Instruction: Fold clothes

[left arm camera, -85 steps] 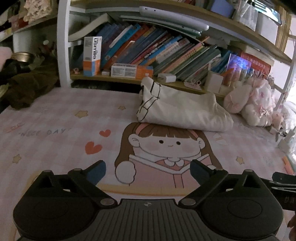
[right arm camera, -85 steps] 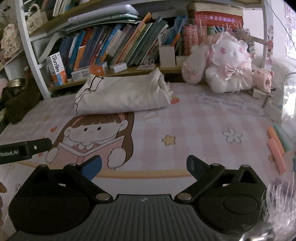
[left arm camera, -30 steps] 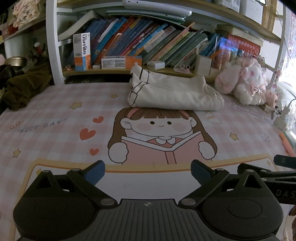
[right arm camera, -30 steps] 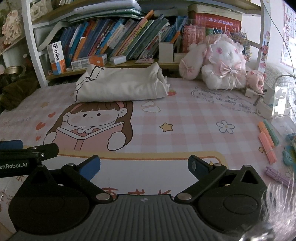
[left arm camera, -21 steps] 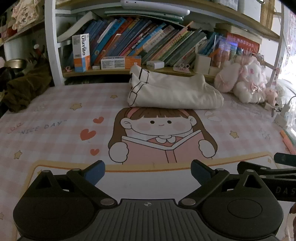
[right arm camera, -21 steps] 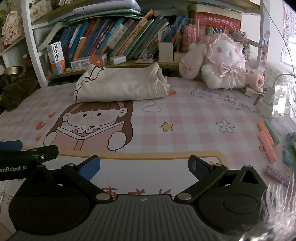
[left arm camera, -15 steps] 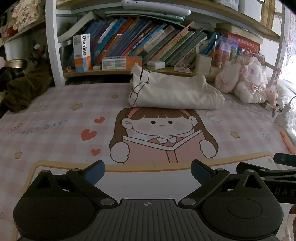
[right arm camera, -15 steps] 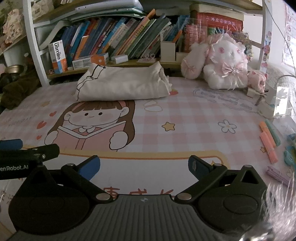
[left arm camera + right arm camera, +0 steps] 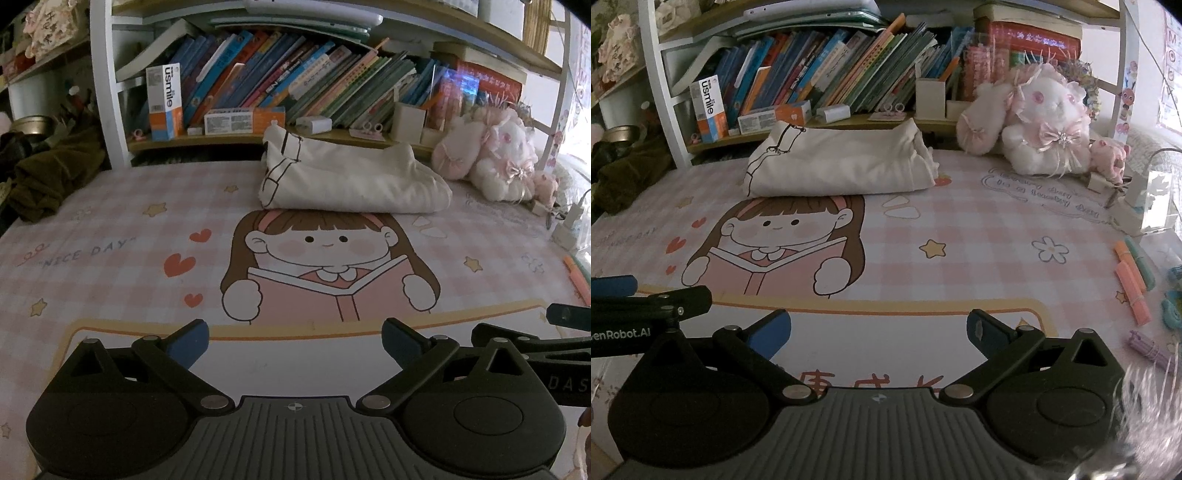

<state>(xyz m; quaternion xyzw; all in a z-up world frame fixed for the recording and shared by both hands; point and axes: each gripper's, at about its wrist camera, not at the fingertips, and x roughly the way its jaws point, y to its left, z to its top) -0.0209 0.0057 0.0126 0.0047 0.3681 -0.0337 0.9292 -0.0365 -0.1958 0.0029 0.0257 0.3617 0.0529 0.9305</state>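
Surface (image 9: 110,236): pink checked mat, cartoon girl reading, bookshelf (image 9: 295,74) behind.
Cream garment (image 9: 351,181): already a neat bundle at the far edge; looks pretty much done.
Left tongs (image 9: 293,341), right tongs (image 9: 879,330): both spread wide, empty, well short of it.
Writing: "NICE DAY", "usmile" box (image 9: 165,101).

Left gripper (image 9: 295,338) and right gripper (image 9: 879,328) level, side by side, pointing forward; jaws of both spread wide, blue fingertips (image 9: 188,339) holding nothing.
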